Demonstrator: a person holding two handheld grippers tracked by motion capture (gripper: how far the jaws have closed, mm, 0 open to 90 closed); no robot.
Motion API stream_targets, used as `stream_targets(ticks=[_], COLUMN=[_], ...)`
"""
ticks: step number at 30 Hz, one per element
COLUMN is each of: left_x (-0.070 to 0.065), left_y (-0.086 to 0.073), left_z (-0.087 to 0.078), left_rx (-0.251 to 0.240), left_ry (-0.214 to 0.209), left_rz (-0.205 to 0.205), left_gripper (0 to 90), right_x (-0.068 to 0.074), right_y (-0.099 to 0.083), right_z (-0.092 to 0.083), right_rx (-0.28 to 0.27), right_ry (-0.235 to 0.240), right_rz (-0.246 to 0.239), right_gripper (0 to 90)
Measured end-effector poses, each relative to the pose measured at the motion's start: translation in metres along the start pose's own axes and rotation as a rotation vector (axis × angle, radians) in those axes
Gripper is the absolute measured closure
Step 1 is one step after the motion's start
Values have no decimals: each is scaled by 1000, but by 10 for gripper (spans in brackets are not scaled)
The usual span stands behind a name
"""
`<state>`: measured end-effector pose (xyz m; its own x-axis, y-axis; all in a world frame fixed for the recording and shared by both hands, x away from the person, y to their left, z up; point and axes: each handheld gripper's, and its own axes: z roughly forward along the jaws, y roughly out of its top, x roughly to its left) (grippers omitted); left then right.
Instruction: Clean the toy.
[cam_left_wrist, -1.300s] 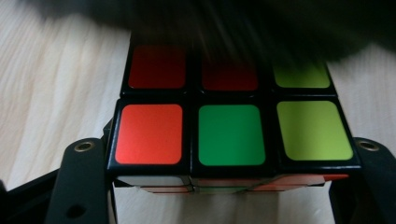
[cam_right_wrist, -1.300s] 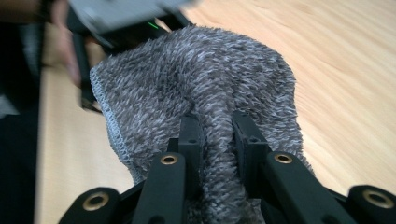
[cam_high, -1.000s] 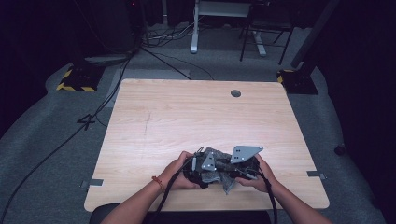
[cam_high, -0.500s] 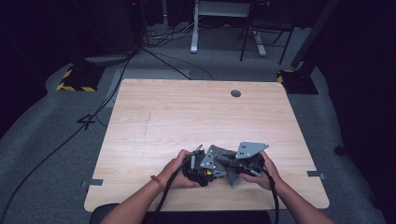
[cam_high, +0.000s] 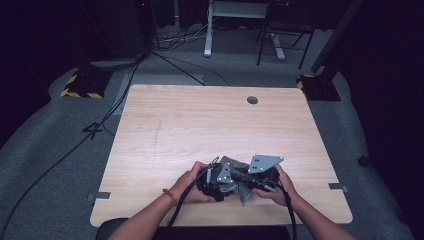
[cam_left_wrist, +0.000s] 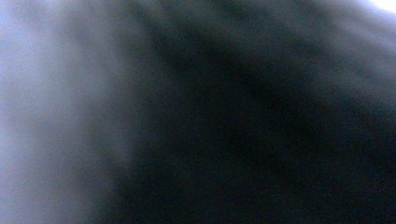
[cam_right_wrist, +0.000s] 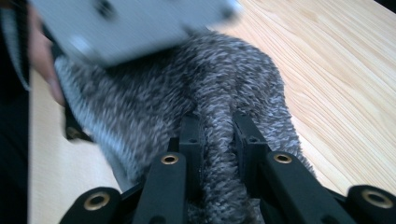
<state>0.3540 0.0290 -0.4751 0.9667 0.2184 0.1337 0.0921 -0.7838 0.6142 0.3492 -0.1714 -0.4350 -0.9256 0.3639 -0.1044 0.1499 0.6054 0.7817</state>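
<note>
A: Where are we with the grey knitted sock (cam_right_wrist: 187, 102)?

B: It sits at the near edge of the table (cam_high: 200, 120), bunched between both grippers. Our right gripper (cam_right_wrist: 217, 135) pinches a fold of it; the left gripper (cam_high: 214, 181) is clamped shut, on what we cannot tell.

A: Then we pull gently, keeping the fold deep between the pads.

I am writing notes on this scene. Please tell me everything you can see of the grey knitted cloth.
The grey knitted cloth looks like soft wool, flecked dark and light, with a ribbed edge on one side. It lies bunched on the wooden table near the front edge, between the two hands. The right gripper is shut on a raised fold of it. The left gripper lies against it; what kind of garment it is cannot be told.
</note>
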Motion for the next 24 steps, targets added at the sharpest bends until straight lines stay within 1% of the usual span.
stream_targets(ticks=[2,4,5,7,8,10,13,14,15,16,17,19,21,23,24], left_x=[3,6,8,9,9,8,4,2,1,-2,-3,-5,-3,1,2], left_y=[-2,-3,-4,-5,-5,-4,-1,1,3,4,6,6,4,3,2], left_z=[-4,-11,-14,-17,-17,-14,-6,-3,-1,1,2,2,0,-3,-4], left_rx=[-11,-38,-47,-47,-48,-39,-7,-1,0,-1,-3,-10,-8,-16,-18], left_ry=[3,11,15,26,22,23,14,9,3,-6,-6,-4,0,9,14], left_rz=[-11,-24,-29,-35,-38,-32,-6,-6,5,6,21,22,12,-6,-14], left_gripper=[339,338,338,338,338,338,338,338,338,338,338,338,338,338,338], right_x=[-6,-11,-13,-15,-15,-13,-3,1,5,9,13,18,17,11,6], right_y=[-4,-8,-11,-14,-13,-11,-4,-1,2,5,7,10,9,7,5], right_z=[-2,-4,-5,-7,-9,-10,-10,-9,-8,-7,-6,-2,-1,-2,-2], right_rx=[3,17,20,15,10,-4,-24,-31,-37,-45,-51,-41,-40,-32,-31], right_ry=[-19,-38,-42,-38,-39,-31,-6,3,14,28,41,38,34,13,4], right_rz=[22,26,34,48,47,43,16,1,-8,-17,-27,-54,-51,-41,-24], right_gripper=[771,773,773,773,773,773,773,773,772,772,772,771,771,771,771])
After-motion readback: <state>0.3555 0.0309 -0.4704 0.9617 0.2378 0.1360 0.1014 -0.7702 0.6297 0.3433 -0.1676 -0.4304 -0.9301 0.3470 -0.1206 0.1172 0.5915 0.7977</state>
